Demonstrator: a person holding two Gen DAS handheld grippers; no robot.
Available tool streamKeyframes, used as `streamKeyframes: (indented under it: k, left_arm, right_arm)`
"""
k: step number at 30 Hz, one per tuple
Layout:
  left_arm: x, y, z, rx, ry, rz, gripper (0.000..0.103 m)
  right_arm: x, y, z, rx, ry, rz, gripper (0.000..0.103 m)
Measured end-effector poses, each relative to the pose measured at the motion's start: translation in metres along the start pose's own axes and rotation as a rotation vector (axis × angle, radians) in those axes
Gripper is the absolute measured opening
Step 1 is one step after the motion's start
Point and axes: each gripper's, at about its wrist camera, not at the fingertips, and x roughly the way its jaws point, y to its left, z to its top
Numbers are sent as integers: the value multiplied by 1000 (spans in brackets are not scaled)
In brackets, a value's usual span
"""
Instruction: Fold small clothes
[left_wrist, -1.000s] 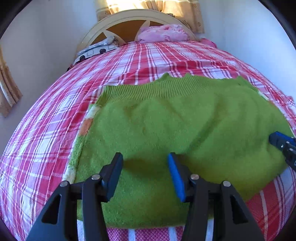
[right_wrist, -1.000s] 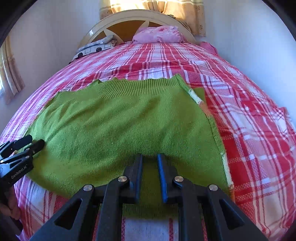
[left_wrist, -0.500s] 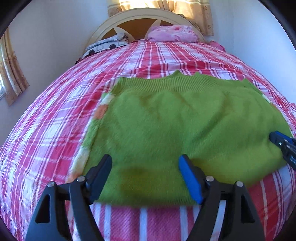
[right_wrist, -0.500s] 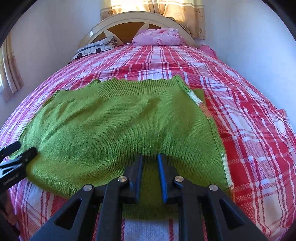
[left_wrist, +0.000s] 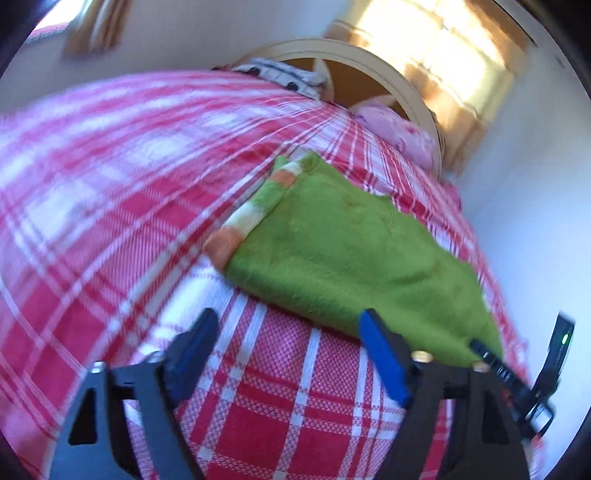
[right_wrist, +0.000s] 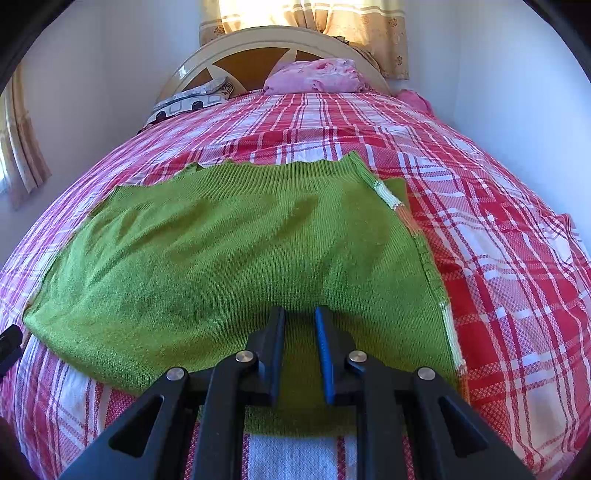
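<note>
A green knitted garment (right_wrist: 221, 258) lies flat on the red-and-white checked bed cover (right_wrist: 498, 240). In the left wrist view the green garment (left_wrist: 351, 251) shows a striped orange-and-white sleeve edge (left_wrist: 251, 214) along its left side. My right gripper (right_wrist: 300, 310) hovers low over the garment's near edge, jaws a narrow gap apart, no cloth bunched between them. My left gripper (left_wrist: 288, 315) is off the garment, over the bare cover by its near left corner; its wide jaws are closing with nothing between them. The right gripper's tip (left_wrist: 491, 360) shows at the garment's far corner.
A cream headboard (right_wrist: 258, 44) stands at the far end with a pink pillow (right_wrist: 317, 75) and a patterned pillow (right_wrist: 192, 99) against it. White walls close in on both sides of the bed. Curtains (right_wrist: 332, 18) hang behind the headboard.
My left gripper has slid off the garment to the left, rolled, and opened wider; the view is now tilted and blurred. The right gripper and the garment have stayed put.
</note>
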Motion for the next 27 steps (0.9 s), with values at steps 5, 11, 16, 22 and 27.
streamKeyframes:
  k: [5, 11, 16, 22, 27]
  left_arm:
    - [24, -4, 13, -43, 0, -46, 74]
    - [49, 7, 41, -189, -6, -120, 52]
    - [60, 16, 44, -167, 8, -92, 24]
    - [55, 12, 40, -121, -13, -80, 19]
    - [57, 20, 38, -157, -15, -111, 19]
  right_arm:
    - [0, -1, 0, 7, -1, 9, 18]
    - [0, -2, 0, 10, 0, 14, 18]
    - [0, -2, 0, 9, 0, 12, 18]
    - [1, 0, 0, -6, 0, -7, 18]
    - [-21, 27, 16, -62, -90, 17, 18]
